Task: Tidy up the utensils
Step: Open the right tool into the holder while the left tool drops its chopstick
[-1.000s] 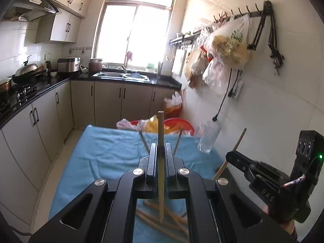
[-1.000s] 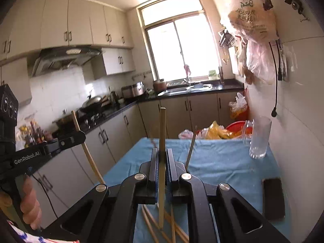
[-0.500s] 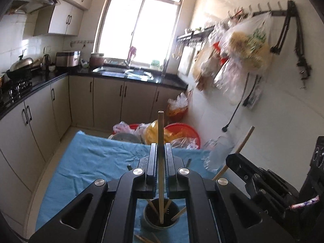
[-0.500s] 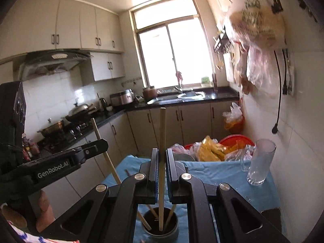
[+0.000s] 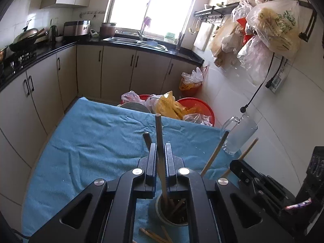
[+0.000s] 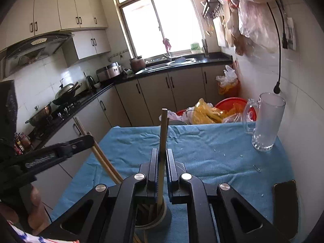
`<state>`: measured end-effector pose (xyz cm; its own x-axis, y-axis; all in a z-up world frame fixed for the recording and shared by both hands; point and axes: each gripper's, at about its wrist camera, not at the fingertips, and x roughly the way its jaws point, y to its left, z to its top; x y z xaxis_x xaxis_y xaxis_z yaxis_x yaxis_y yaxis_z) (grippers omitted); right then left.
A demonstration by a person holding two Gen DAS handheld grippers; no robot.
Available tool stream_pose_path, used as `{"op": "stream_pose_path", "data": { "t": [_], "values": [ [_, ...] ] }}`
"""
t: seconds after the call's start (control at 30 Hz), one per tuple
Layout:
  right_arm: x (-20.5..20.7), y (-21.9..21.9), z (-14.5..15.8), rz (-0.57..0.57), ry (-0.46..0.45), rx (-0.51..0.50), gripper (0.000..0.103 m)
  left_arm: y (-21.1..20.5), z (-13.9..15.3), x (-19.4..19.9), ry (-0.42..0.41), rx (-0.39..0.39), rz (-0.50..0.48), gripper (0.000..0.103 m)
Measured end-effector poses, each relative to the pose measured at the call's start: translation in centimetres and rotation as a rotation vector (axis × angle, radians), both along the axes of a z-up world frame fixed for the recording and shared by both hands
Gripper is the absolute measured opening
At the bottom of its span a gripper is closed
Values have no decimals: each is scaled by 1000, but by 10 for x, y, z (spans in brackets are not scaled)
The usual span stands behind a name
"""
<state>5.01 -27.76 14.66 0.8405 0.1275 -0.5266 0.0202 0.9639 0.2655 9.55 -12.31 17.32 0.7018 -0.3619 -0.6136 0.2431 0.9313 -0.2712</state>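
A blue cloth [image 6: 212,149] covers the worktop; on it stand a utensil cup [image 5: 172,212] and glass mug [image 6: 266,121], with a phone [image 6: 285,198] and loose chopsticks [image 5: 154,233].

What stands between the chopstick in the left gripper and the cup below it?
Nothing visible does. The left gripper holds its chopstick upright, and the lower end already reaches into the open cup. Other chopsticks stand inside, but there is room beside them.

Plastic bag [image 5: 277,26], upper right of the left wrist view: green printed characters, too blurred to read.
Wall sticker [image 5: 277,82], right side of the left wrist view: a QR-like code, no legible words.
Left gripper [image 6: 48,158], left side of the right wrist view: pale lettering on its side, unreadable.
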Motion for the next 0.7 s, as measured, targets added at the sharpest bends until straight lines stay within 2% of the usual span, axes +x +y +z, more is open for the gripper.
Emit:
{"op": "stream_pose_path", "data": {
  "t": [0.07, 0.13, 0.17, 0.23, 0.27, 0.4, 0.53, 0.7],
  "values": [
    [-5, -5, 4, -14, -7, 11, 27, 5, 3, -4, 5, -12, -3, 8],
    [-13, -8, 11, -28, -22, 3, 35, 13, 8, -12, 5, -32, -1, 12],
    [-20, -10, 14, -32, -30, -8, 36, 16, 11, -15, 1, -42, 1, 14],
    [-32, -11, 17, -36, -31, -22, 41, 27, 17, -28, -11, -54, 5, 27],
    [-40, -11, 16, -35, -23, -27, 43, 33, 19, -36, -18, -60, 10, 30],
    [-71, -7, -4, 4, 48, -48, 44, 60, 14, -69, -21, -61, 36, 43],
    [-106, 5, -49, 97, 160, -28, 44, 85, -21, -97, 48, -48, 78, 46],
    [-142, 25, -96, 247, 242, 18, 44, 95, -97, -114, 256, -49, 77, 45]
  ]
}}
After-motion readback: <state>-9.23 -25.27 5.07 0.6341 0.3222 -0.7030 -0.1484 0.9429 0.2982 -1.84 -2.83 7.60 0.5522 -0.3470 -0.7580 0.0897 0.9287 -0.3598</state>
